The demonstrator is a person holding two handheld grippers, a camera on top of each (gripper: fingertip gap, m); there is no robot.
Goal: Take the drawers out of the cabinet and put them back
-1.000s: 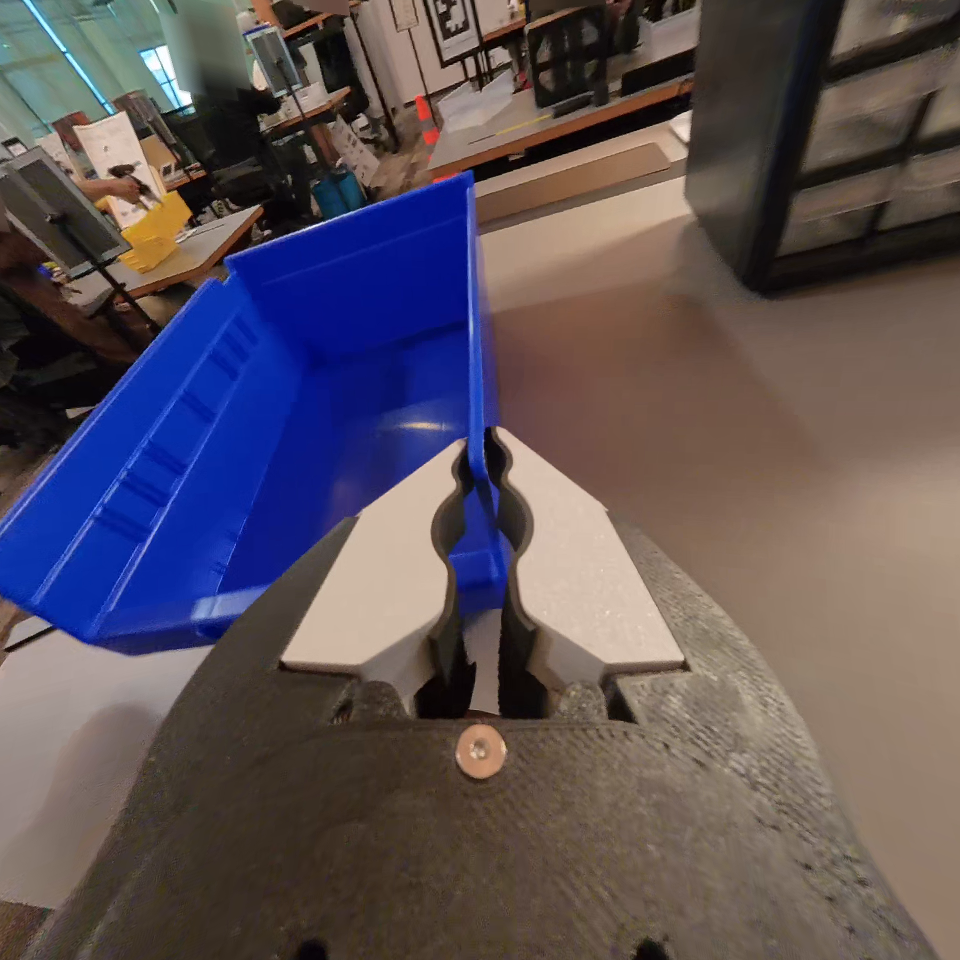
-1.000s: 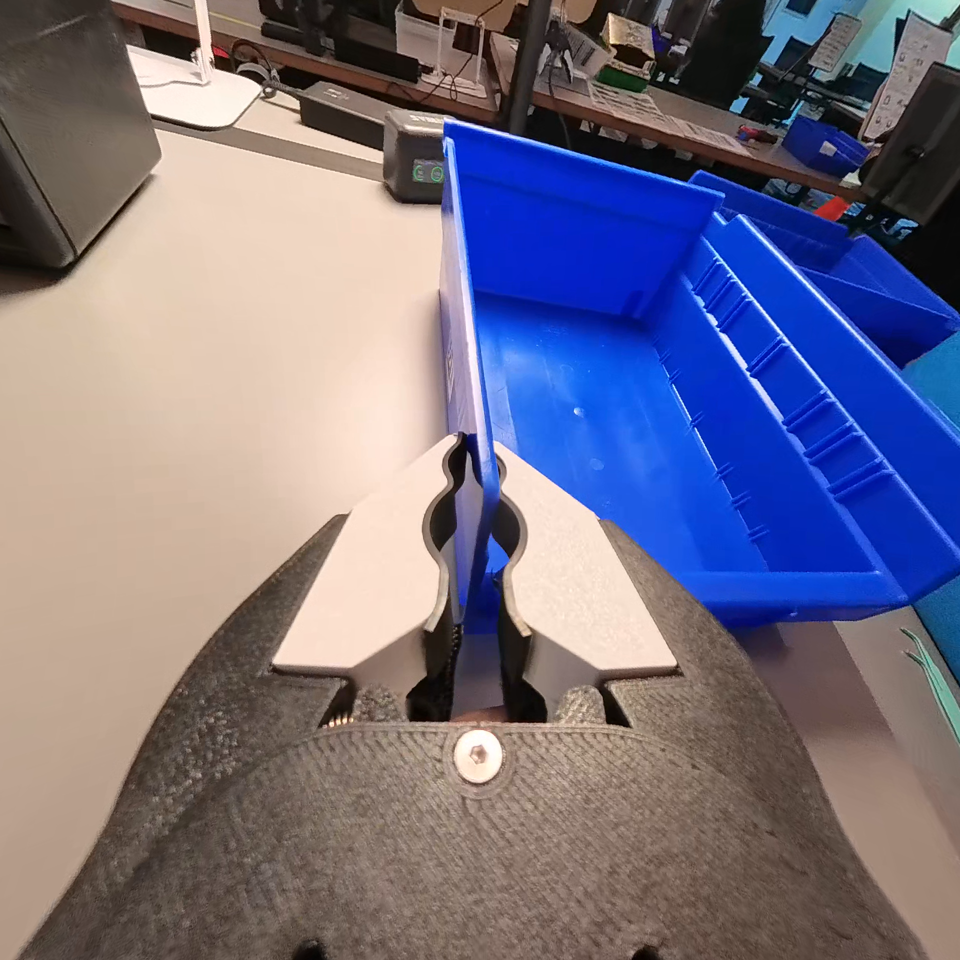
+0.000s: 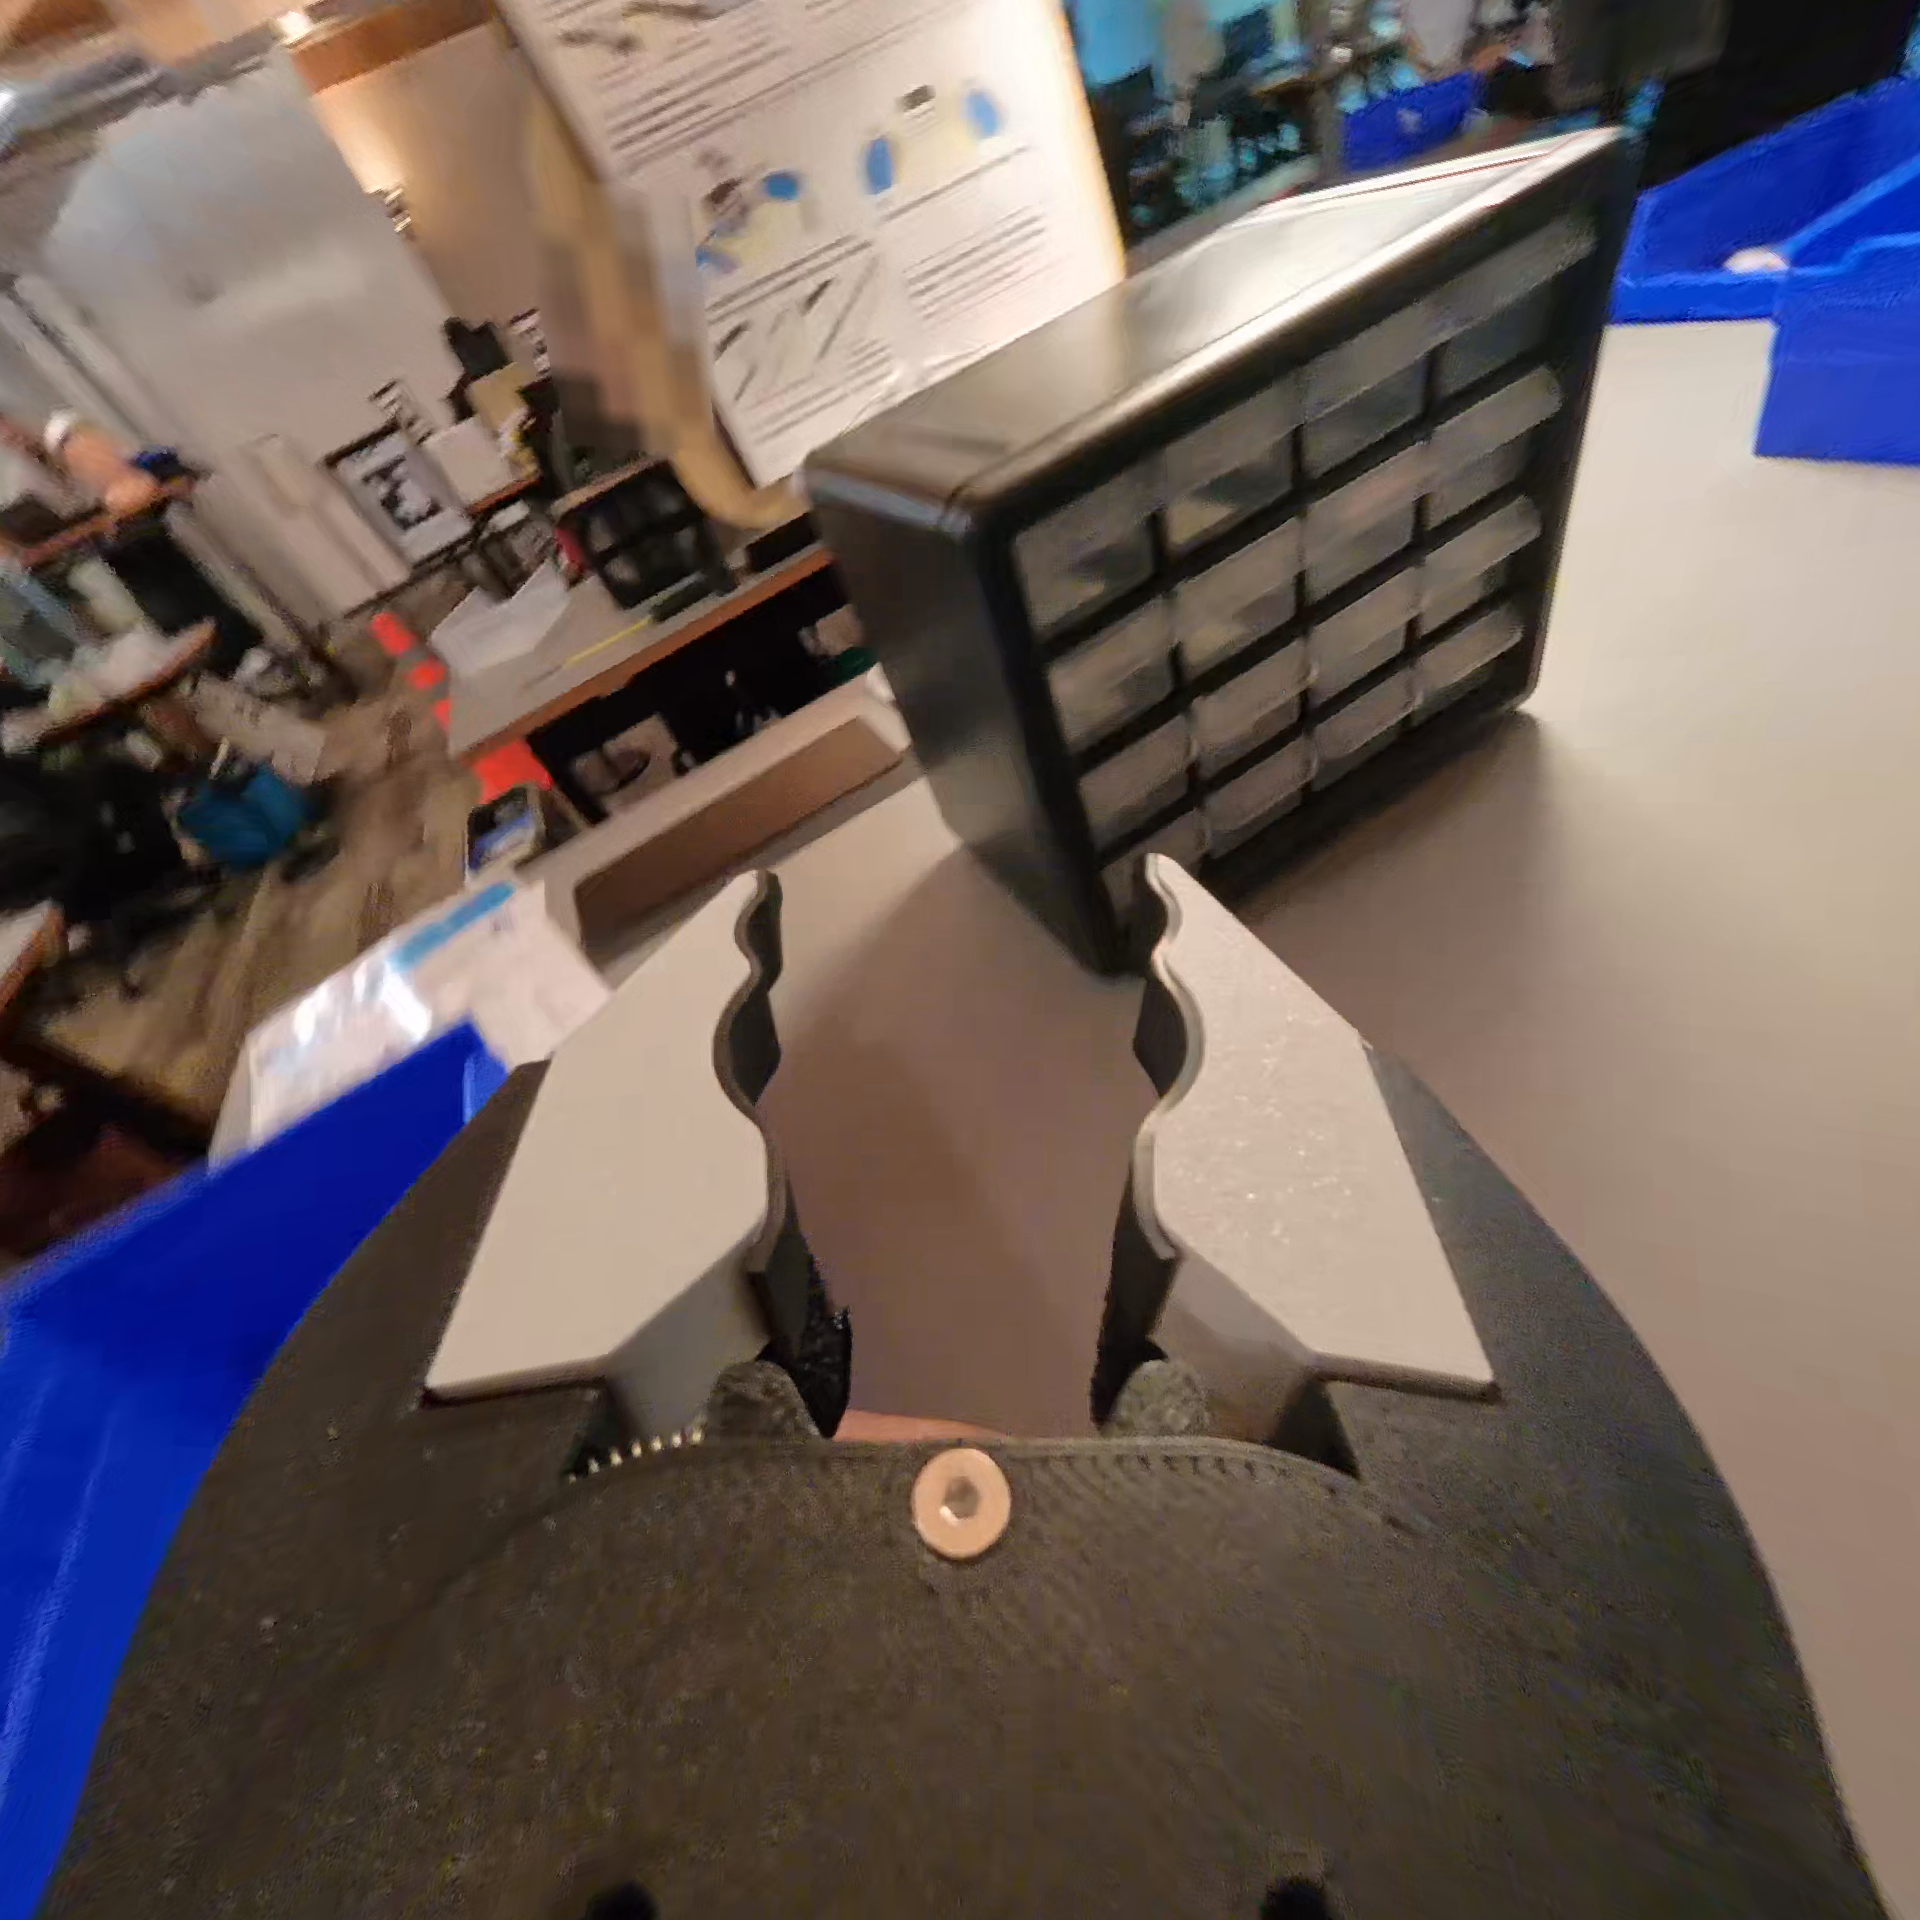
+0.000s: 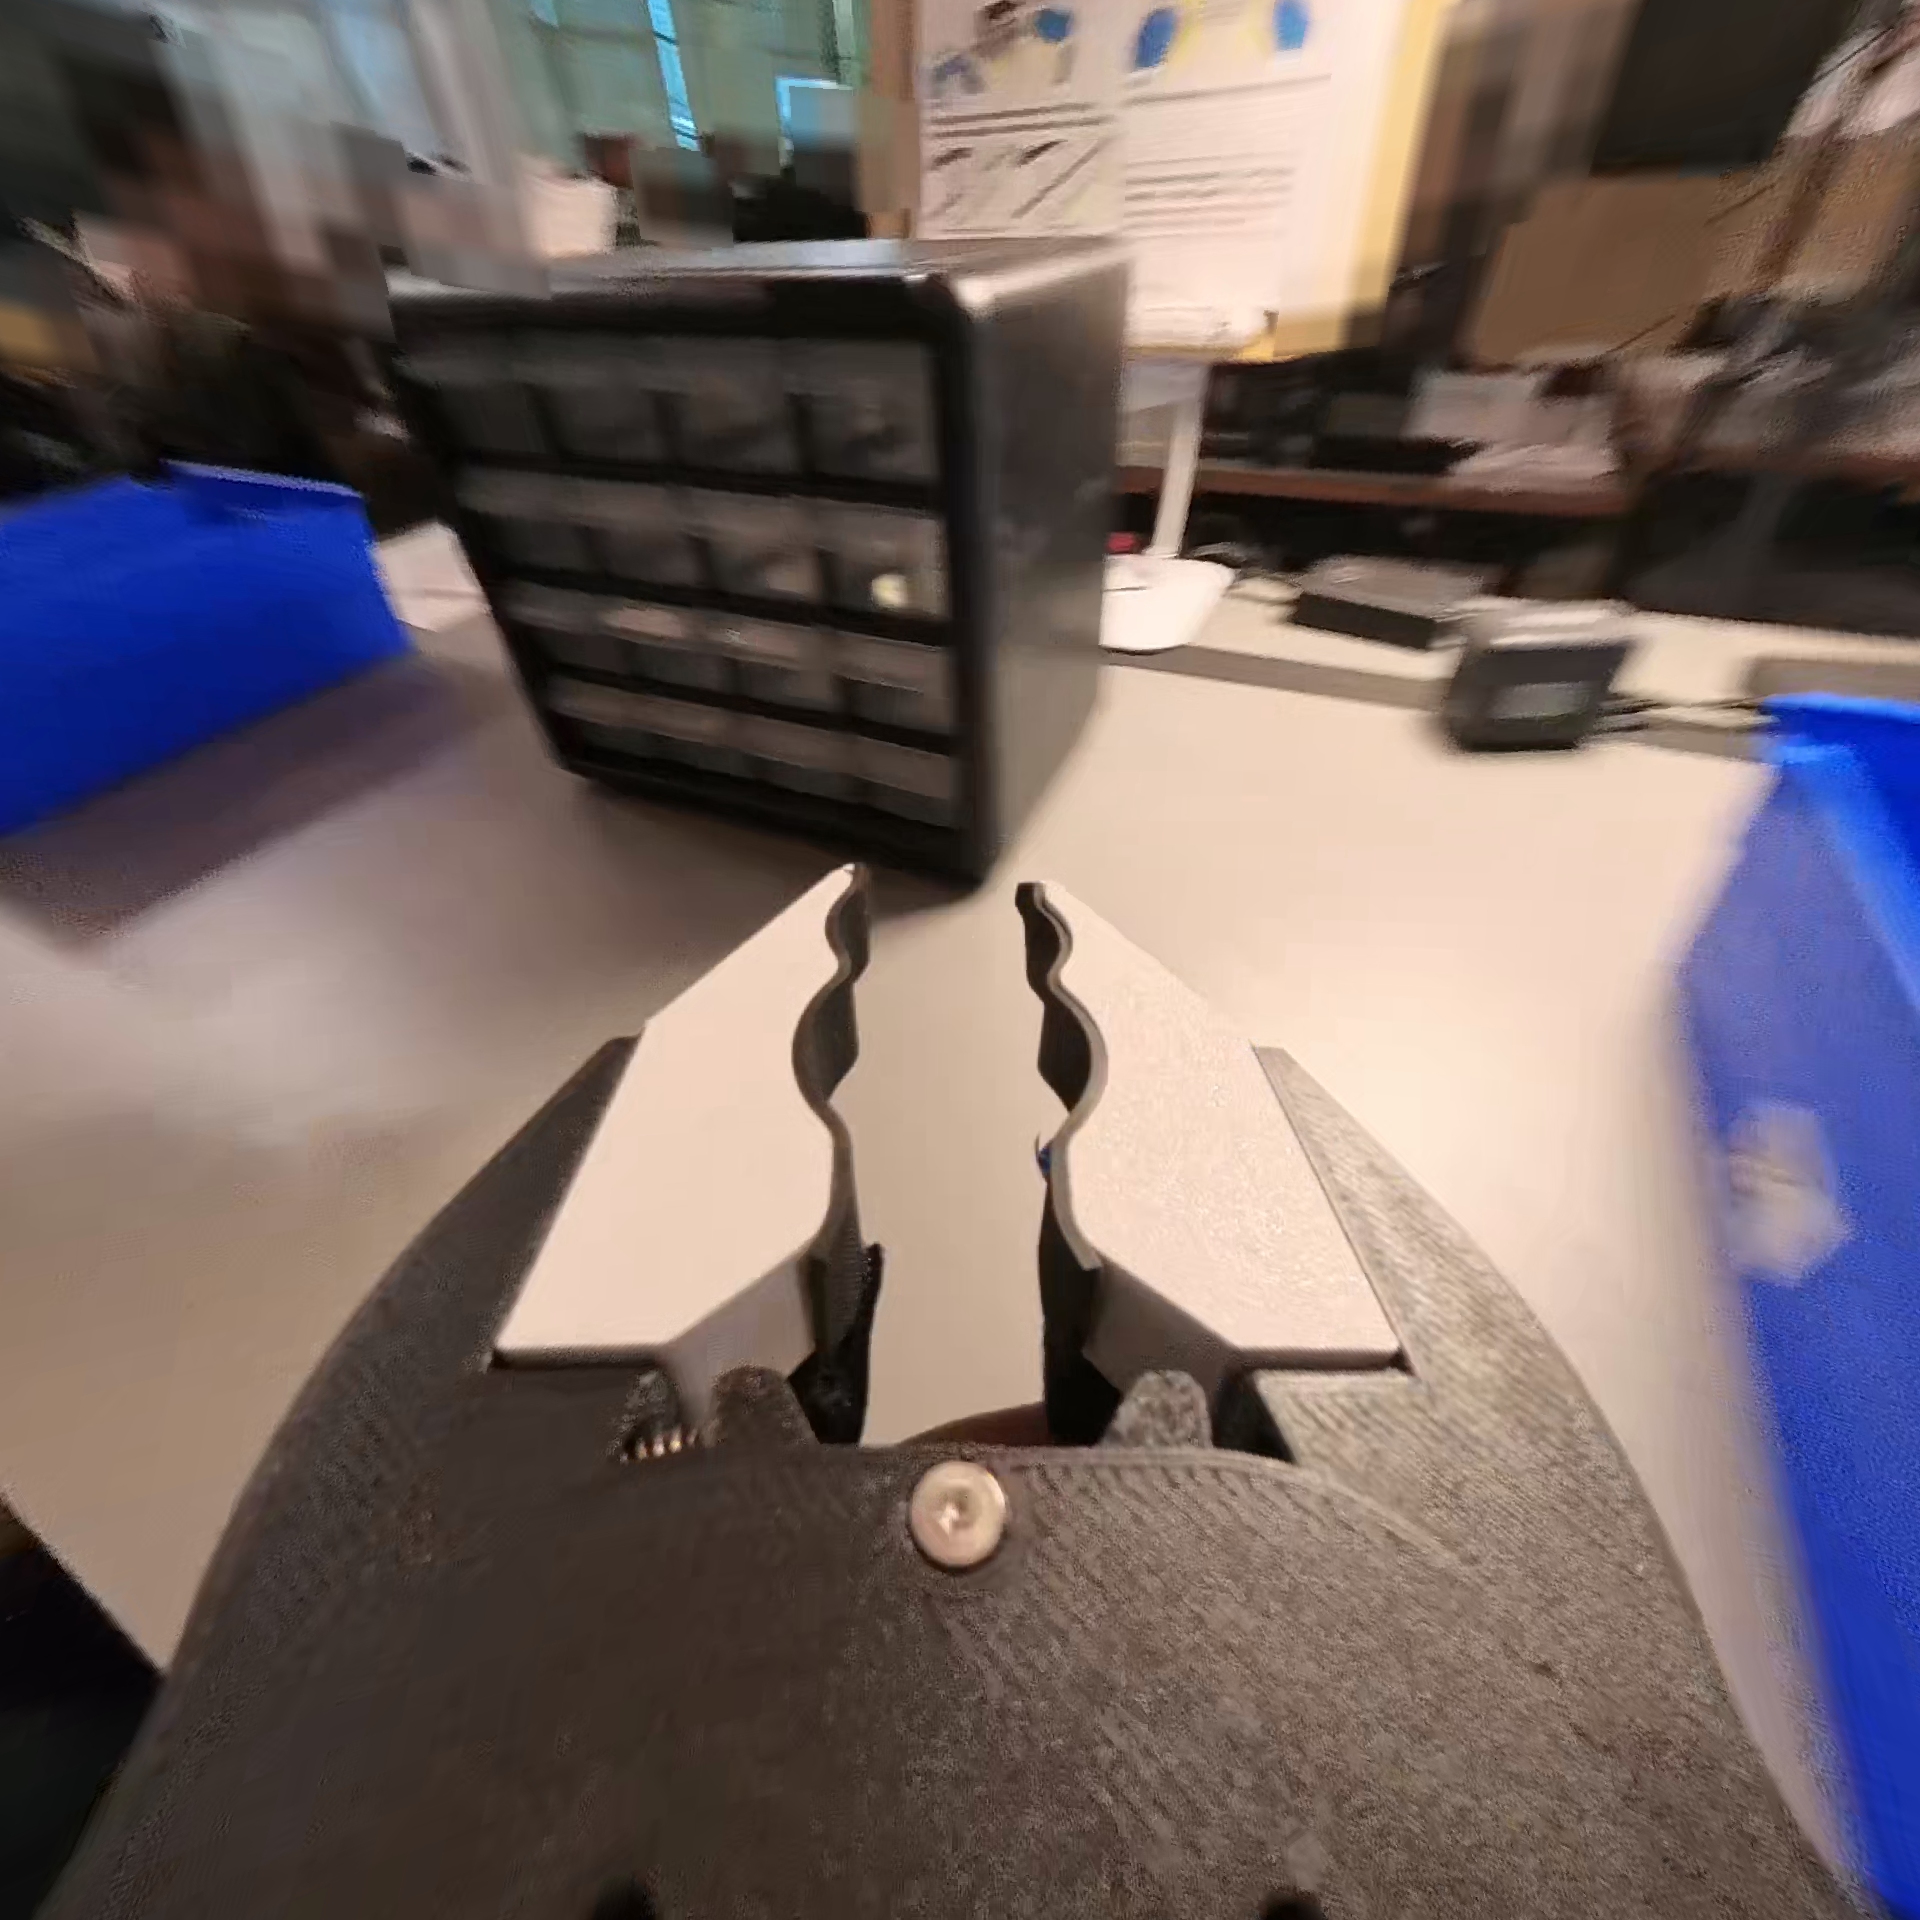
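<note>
Bare table (image 3: 1662, 1039) separates open tongs (image 3: 956, 914) from cabinet (image 3: 1299, 540).

The black drawer cabinet (image 4: 727, 561) is standing upright on the pale counter (image 4: 1299, 883), its grid of small drawers all sitting closed. The right gripper (image 4: 940, 894) is hovering just in front of the cabinet's lower right corner, its fingers (image 4: 748, 1091) standing apart with only bare counter between them. Blue bins are sitting to the cabinet's left (image 4: 177, 634) and far right (image 4: 1829, 1143).
</note>
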